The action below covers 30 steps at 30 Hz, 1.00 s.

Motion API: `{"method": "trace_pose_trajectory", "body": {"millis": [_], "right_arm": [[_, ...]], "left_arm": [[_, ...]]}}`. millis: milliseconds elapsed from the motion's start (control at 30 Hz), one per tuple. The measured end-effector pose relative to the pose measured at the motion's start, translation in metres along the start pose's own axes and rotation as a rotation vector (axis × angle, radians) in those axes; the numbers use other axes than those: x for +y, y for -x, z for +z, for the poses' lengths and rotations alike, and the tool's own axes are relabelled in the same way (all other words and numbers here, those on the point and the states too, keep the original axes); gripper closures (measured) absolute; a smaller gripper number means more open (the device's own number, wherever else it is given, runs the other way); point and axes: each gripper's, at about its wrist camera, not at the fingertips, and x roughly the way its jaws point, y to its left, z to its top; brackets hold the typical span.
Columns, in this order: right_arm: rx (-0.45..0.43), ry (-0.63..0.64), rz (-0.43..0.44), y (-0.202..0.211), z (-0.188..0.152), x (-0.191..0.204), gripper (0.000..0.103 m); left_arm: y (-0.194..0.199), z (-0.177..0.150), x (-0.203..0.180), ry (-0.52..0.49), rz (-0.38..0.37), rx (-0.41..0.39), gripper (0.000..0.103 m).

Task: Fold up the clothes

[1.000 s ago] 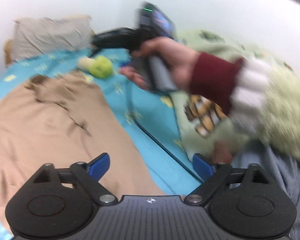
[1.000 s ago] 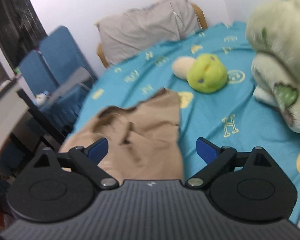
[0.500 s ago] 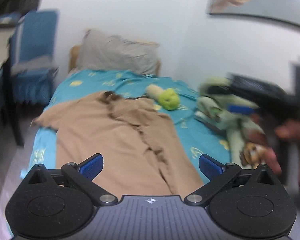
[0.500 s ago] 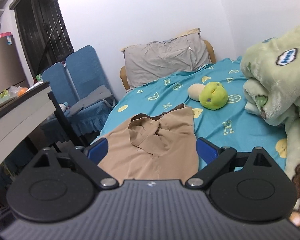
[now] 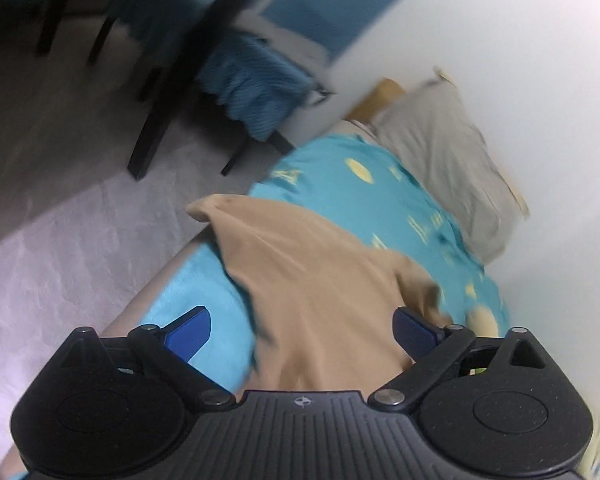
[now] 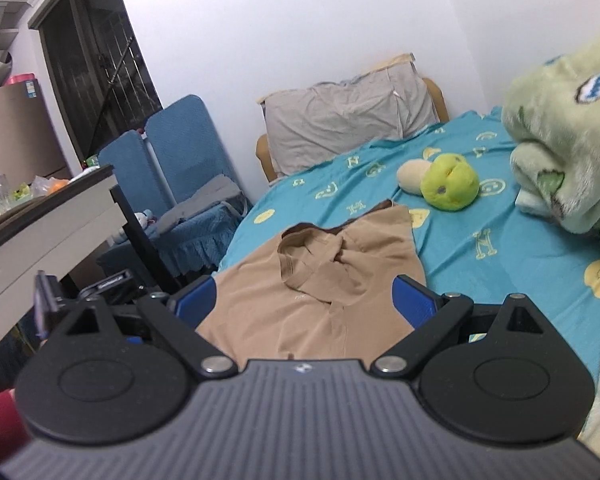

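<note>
A tan shirt (image 6: pixel 320 292) lies spread on the blue bed sheet (image 6: pixel 480 240), collar toward the pillow, one sleeve hanging over the bed's left edge (image 5: pixel 220 210). In the left wrist view the shirt (image 5: pixel 320 292) fills the middle. My left gripper (image 5: pixel 302 330) is open and empty above the shirt's left side near the bed edge. My right gripper (image 6: pixel 306 304) is open and empty, held above the shirt's lower part. The left gripper's body (image 6: pixel 100 284) shows at the left of the right wrist view.
A grey pillow (image 6: pixel 348 116) leans at the headboard. A green plush toy (image 6: pixel 450 188) lies on the sheet beyond the shirt. A fluffy green blanket (image 6: pixel 568 132) is piled at the right. Blue chairs (image 6: pixel 176 184) and a desk (image 6: pixel 40 232) stand left of the bed.
My left gripper has swung left and tilted, now over the bed's left edge and the hanging sleeve. My right gripper has drawn back and lowered slightly. Both stay open.
</note>
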Motion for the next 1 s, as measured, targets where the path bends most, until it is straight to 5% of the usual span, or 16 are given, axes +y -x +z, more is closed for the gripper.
{"method": "trace_pose_trajectory", "body": {"millis": [267,433,533,600,700,1000], "right_arm": [[0.095,-0.012,-0.019,-0.047,-0.007,-0.002,0.007],[0.119,-0.084,0.011,-0.071,-0.010,-0.010,0.007],[0.122,-0.136,0.022,-0.080,-0.008,-0.017,0.007],[0.123,-0.175,0.021,-0.083,-0.007,-0.022,0.007],[0.130,-0.243,0.021,-0.085,-0.005,-0.032,0.007],[0.115,-0.270,0.006,-0.070,0.001,-0.040,0.007]], "left_arm": [[-0.078,0.027,0.036,0.137,0.004,-0.006,0.020],[-0.106,0.037,0.049,0.197,0.016,-0.101,0.024],[-0.117,0.045,0.052,0.223,0.024,-0.150,0.051],[-0.119,0.048,0.052,0.223,0.011,-0.185,0.080],[-0.112,0.051,0.040,0.153,0.028,-0.250,0.099],[-0.061,0.045,-0.088,-0.360,0.028,-0.341,0.101]]}}
